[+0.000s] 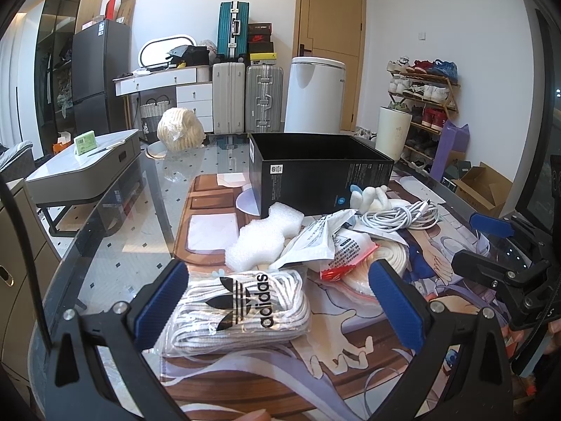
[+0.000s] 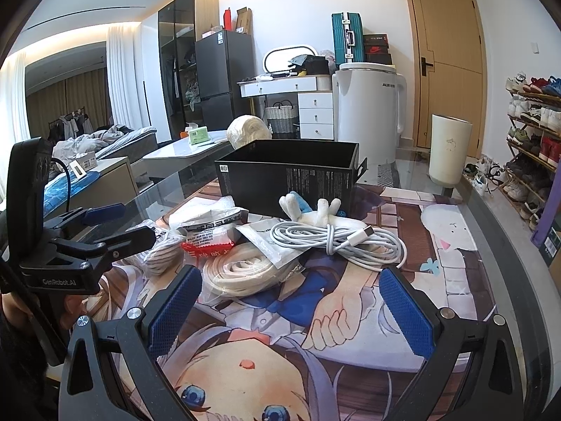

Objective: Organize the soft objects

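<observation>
A glass table (image 1: 115, 245) carries a printed anime mat (image 2: 350, 315). Behind it stands a white round appliance (image 2: 368, 105), with a wooden door (image 2: 445, 70) beyond. A cream bin (image 2: 448, 147) sits near a shoe rack (image 2: 533, 129) full of shoes. Two grey suitcases (image 1: 245, 98) stand side by side, a teal suitcase (image 1: 232, 28) on top of them beside stacked shoe boxes (image 1: 260, 40). A white dresser (image 1: 175, 87) holds an oval mirror (image 1: 166, 51). A dark fridge (image 1: 96, 66) stands left of it. A low table (image 1: 84, 161) bears a green box (image 1: 85, 142).
</observation>
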Demonstrator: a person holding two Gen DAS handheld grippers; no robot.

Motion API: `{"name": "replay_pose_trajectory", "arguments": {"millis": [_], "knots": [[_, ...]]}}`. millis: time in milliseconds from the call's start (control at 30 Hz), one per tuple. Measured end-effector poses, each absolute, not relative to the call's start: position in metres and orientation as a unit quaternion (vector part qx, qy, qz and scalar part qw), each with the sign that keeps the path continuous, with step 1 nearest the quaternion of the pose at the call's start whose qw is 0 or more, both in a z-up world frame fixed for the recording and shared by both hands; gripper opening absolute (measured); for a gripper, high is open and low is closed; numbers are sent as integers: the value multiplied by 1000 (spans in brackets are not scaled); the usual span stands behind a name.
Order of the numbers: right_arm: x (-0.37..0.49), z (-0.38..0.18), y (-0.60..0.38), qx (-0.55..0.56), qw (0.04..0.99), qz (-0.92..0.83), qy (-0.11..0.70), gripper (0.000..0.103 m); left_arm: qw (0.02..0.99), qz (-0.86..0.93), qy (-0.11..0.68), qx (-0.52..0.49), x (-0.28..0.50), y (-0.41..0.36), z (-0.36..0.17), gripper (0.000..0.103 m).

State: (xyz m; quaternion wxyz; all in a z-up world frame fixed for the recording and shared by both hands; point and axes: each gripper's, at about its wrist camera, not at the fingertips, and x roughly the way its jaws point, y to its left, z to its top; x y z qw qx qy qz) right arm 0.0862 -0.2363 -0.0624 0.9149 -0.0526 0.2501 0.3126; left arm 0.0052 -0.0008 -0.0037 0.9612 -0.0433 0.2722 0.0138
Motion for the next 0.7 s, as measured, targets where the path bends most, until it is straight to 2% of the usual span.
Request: {"name": "replay_pose_trajectory", "arguments": {"millis": [700], "knots": [[94,-55,-227,-59,903,317,283,103,946,24,322,-40,4,19,-7,103]]}}
